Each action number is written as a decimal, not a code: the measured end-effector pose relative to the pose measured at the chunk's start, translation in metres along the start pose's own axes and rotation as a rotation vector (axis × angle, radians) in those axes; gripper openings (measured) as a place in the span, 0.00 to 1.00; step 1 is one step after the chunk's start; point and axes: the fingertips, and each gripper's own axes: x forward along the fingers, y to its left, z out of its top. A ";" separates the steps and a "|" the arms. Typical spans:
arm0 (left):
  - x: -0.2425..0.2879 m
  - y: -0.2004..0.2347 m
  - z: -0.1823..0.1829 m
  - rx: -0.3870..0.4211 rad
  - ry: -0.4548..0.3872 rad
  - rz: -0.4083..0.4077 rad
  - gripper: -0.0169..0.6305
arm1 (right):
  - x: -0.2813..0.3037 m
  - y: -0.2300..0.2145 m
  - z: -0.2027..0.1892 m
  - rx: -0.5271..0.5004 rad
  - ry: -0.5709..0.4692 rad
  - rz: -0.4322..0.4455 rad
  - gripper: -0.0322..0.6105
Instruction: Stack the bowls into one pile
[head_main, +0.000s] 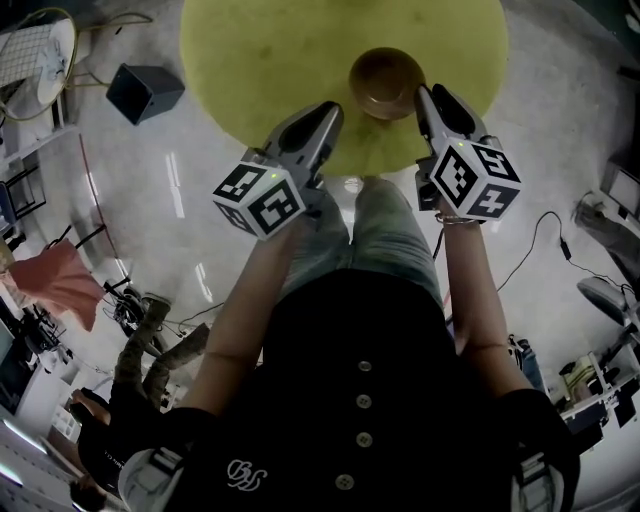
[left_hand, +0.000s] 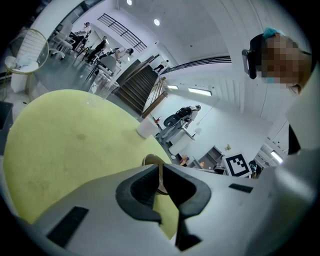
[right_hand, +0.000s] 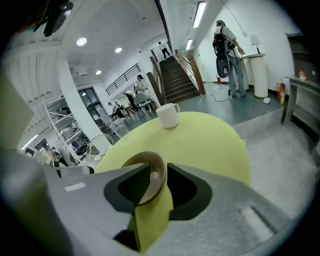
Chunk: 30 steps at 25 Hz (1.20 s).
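Note:
A brown bowl rests near the front edge of the round yellow-green table. My right gripper is at the bowl's right side. In the right gripper view the bowl's rim runs through the narrow gap between the jaws of that gripper, and the pads look closed on it. My left gripper hovers over the table edge a little left of the bowl, apart from it. Its jaws are shut with nothing in them; a sliver of the bowl shows beyond them.
A white cup stands on the far side of the table, also in the left gripper view. On the floor lie a black box and cables. A staircase and people stand in the background.

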 end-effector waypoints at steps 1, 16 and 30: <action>-0.002 -0.001 0.002 0.005 -0.005 -0.001 0.08 | -0.002 0.002 0.001 0.001 -0.005 0.007 0.20; -0.056 -0.026 0.028 0.091 -0.067 -0.075 0.08 | -0.036 0.070 -0.008 -0.046 -0.082 0.055 0.20; -0.131 -0.043 0.076 0.146 -0.143 -0.237 0.08 | -0.078 0.182 0.002 -0.128 -0.248 0.103 0.13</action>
